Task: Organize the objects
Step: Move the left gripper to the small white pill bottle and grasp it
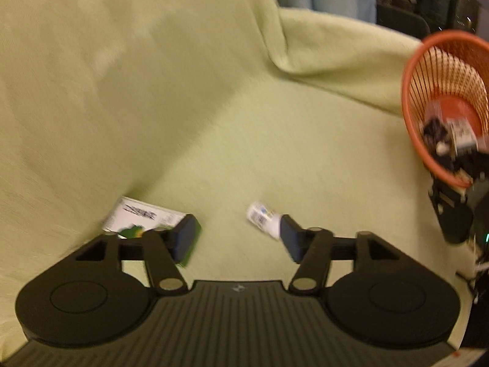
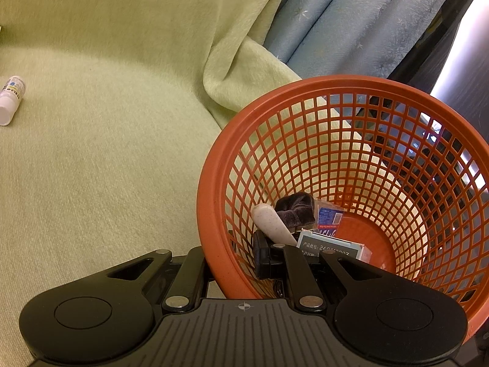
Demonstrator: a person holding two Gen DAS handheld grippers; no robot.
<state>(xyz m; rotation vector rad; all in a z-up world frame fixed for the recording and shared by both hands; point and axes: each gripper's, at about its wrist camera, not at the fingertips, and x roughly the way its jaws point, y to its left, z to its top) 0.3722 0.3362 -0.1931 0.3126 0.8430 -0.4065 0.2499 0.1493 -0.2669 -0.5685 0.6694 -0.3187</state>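
My left gripper (image 1: 237, 237) is open and empty above the green-covered sofa seat. A white and green box (image 1: 139, 218) lies by its left finger, and a small white bottle (image 1: 262, 218) lies by its right finger. My right gripper (image 2: 233, 260) is shut on the near wall of the orange mesh basket (image 2: 214, 183), one finger outside, one inside. The basket holds a dark velvet scrunchie (image 2: 295, 209), a pale handle (image 2: 273, 224), a grey-labelled box (image 2: 328, 247) and a blue packet (image 2: 330, 217). The bottle also shows far left in the right wrist view (image 2: 10, 98).
The green blanket (image 2: 107, 153) covers seat and backrest, with a fold (image 2: 226, 70) behind the basket. A blue curtain (image 2: 351, 21) hangs at the back right. The basket also shows at the right edge of the left wrist view (image 1: 409, 107).
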